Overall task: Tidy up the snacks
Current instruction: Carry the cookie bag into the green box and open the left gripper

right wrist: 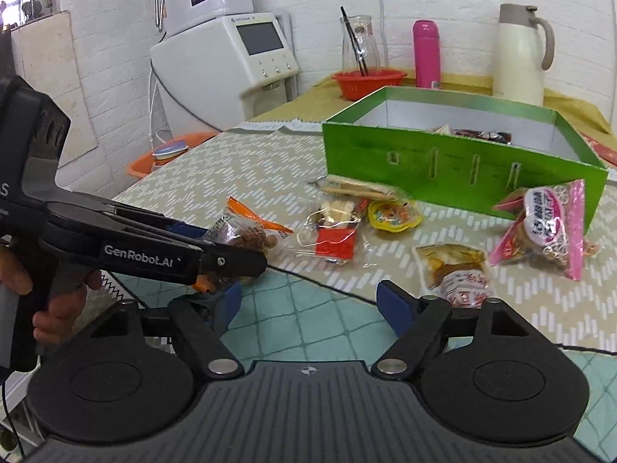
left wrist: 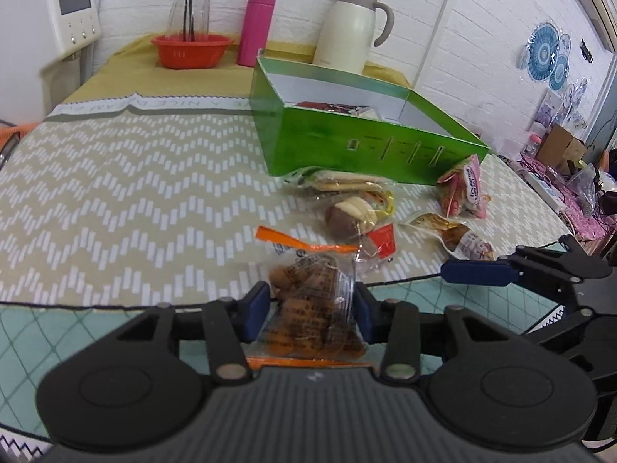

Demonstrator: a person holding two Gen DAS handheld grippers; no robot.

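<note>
A clear packet of brown snacks [left wrist: 308, 301] with orange ends sits pinched between the left tongs [left wrist: 311, 310] at the near edge of the surface [left wrist: 115, 177], while the right tongs [right wrist: 308, 308] hang spread and empty just beside it. A few packets already lie in the green box [left wrist: 339, 146]; five more, including a pink bag [right wrist: 547, 227], wait outside it.
</note>
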